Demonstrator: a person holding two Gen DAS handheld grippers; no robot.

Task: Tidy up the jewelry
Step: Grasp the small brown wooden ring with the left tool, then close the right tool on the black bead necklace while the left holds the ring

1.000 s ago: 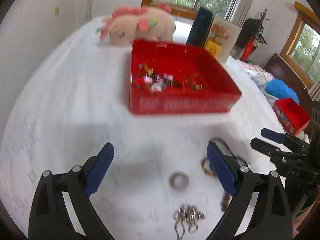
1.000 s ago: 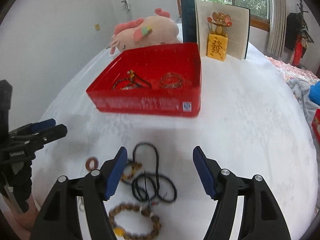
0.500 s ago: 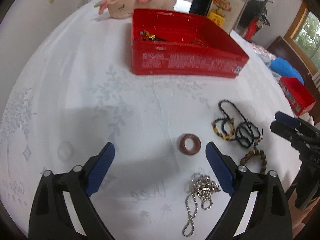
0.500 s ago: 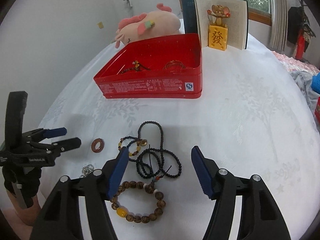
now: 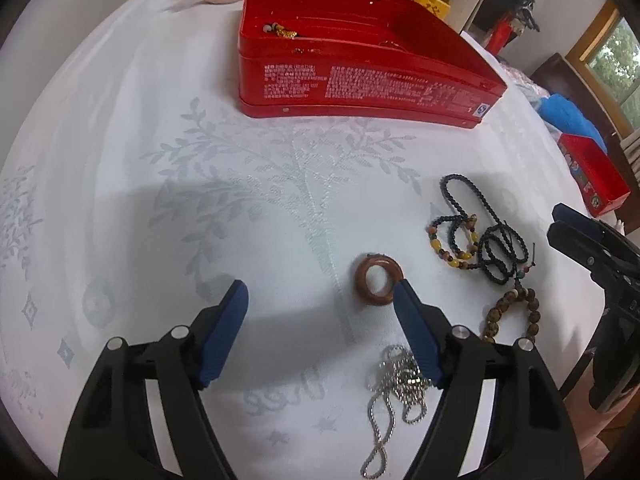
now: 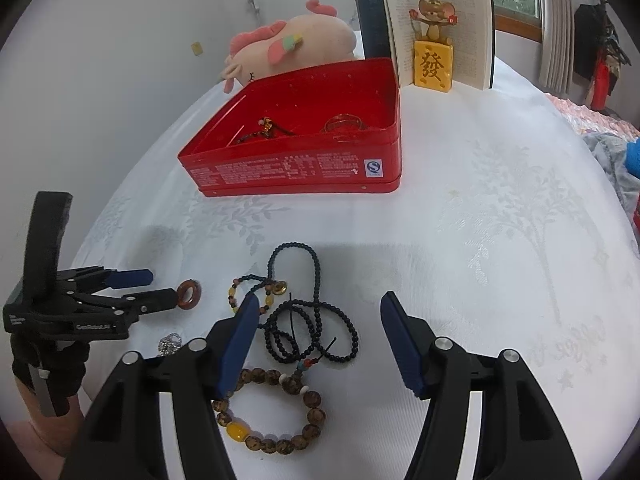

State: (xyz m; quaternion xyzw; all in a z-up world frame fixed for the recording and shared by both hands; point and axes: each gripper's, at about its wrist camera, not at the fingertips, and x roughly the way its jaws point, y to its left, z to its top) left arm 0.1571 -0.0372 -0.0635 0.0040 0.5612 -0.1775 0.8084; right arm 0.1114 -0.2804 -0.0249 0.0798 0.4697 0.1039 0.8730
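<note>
A brown ring (image 5: pixel 378 284) lies flat on the white cloth, just inside the right fingertip of my left gripper (image 5: pixel 320 292). Its jaws are closing, and the pads do not press the ring. The other view shows that gripper (image 6: pixel 162 286) low beside the ring (image 6: pixel 189 294). My right gripper (image 6: pixel 319 308) stands open over a black bead necklace (image 6: pixel 316 320), with a brown bead bracelet (image 6: pixel 276 412) below it and a small yellow-bead bracelet (image 6: pixel 256 292) beside its left finger. A silver chain (image 5: pixel 394 384) lies near the ring. The open red tin (image 6: pixel 304 172) behind holds several pieces.
A pink plush toy (image 6: pixel 288 44) and an open book with a mouse figurine (image 6: pixel 434 56) stand behind the tin. A second red box (image 5: pixel 592 176) sits past the table's right side. The cloth left of the ring is bare.
My left gripper has sunk toward the cloth and tipped further down, and its jaws have narrowed around the ring's spot. The right gripper has hardly moved.
</note>
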